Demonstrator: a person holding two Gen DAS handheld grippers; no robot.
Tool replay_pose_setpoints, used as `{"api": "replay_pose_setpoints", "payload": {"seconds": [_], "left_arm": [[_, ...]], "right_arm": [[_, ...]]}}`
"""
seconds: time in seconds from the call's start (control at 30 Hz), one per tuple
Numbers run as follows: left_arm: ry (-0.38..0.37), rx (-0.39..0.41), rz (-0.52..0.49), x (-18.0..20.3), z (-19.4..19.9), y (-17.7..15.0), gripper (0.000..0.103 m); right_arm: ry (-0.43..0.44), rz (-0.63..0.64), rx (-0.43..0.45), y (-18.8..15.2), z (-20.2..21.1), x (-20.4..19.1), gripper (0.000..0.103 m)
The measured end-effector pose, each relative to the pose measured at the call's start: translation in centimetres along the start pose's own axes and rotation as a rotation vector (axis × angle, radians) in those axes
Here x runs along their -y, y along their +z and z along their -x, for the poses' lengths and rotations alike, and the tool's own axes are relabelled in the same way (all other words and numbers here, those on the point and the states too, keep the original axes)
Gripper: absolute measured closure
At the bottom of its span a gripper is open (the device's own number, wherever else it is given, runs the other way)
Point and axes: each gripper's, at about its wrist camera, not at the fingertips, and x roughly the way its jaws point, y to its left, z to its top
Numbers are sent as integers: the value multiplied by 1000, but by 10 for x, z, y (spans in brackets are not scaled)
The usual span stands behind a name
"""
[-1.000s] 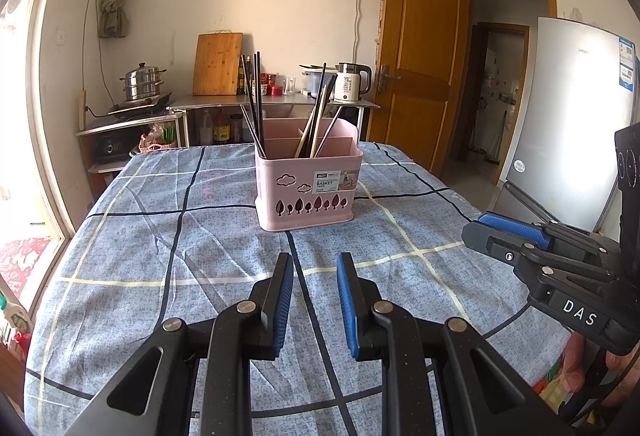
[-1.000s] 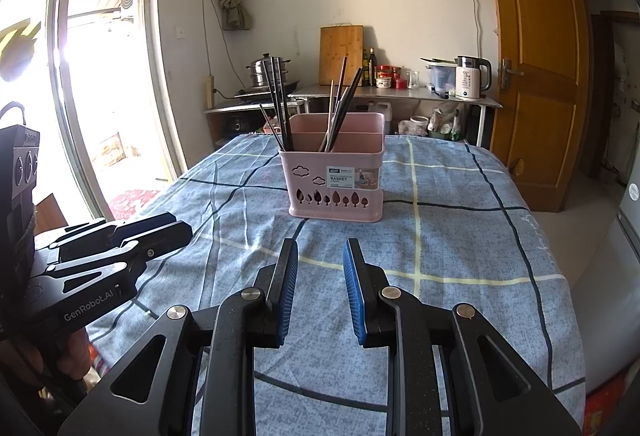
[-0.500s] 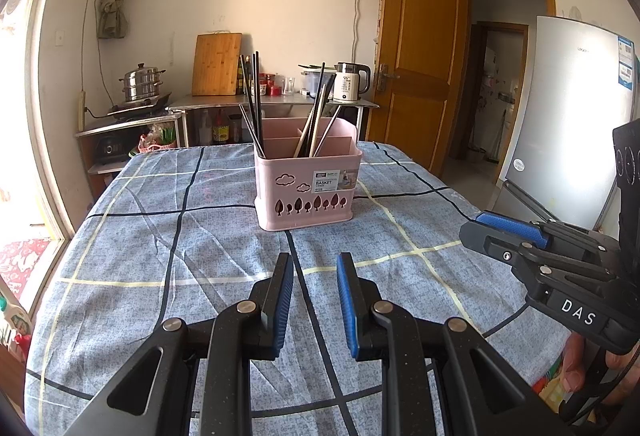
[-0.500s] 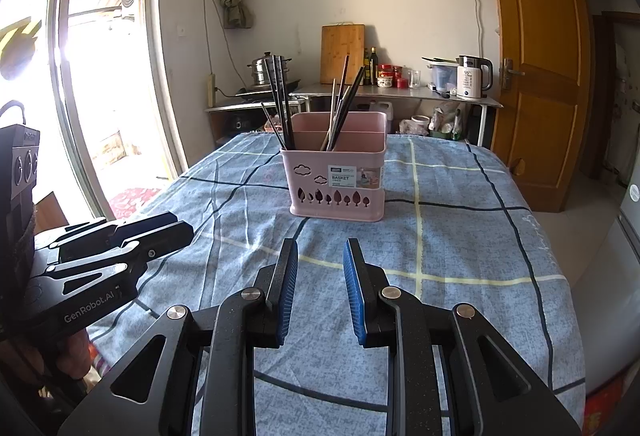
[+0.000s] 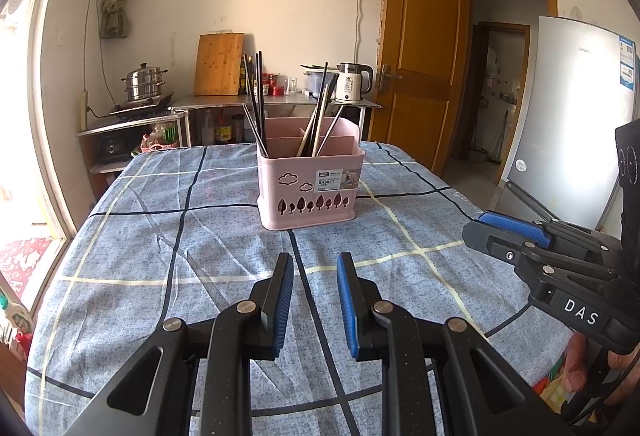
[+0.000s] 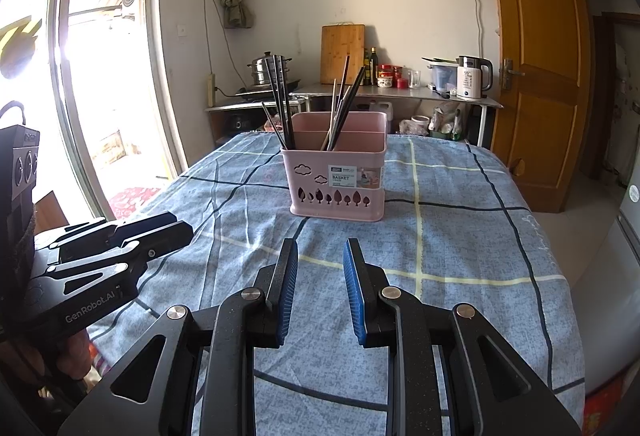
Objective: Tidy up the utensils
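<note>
A pink utensil basket (image 5: 310,184) stands upright mid-table on the blue checked cloth; it also shows in the right wrist view (image 6: 336,178). Dark chopsticks (image 5: 256,100) stand in its left compartment and more chopsticks (image 5: 318,116) lean in its right one. My left gripper (image 5: 314,268) is open and empty, well short of the basket. My right gripper (image 6: 320,254) is open and empty, also short of the basket. The right gripper also shows at the right of the left wrist view (image 5: 508,236), and the left gripper at the left of the right wrist view (image 6: 132,236).
The table (image 5: 140,236) is covered by a blue cloth with dark and pale lines. Behind it stand a counter with a kettle (image 5: 352,82), a cutting board (image 5: 218,64) and a steamer pot (image 5: 144,82). A fridge (image 5: 568,116) is at the right, a window at the left.
Both grippers have stayed nearly still and open. The basket looks very slightly shifted in both views from small hand motion.
</note>
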Motion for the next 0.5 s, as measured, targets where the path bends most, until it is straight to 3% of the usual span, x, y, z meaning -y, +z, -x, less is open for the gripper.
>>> {"api": "replay_pose_setpoints", "payload": {"seconds": [0.5], "left_arm": [[11, 18, -8, 0, 2, -1, 81]], "right_arm": [[-3, 4, 1, 1, 1, 2, 79]]}}
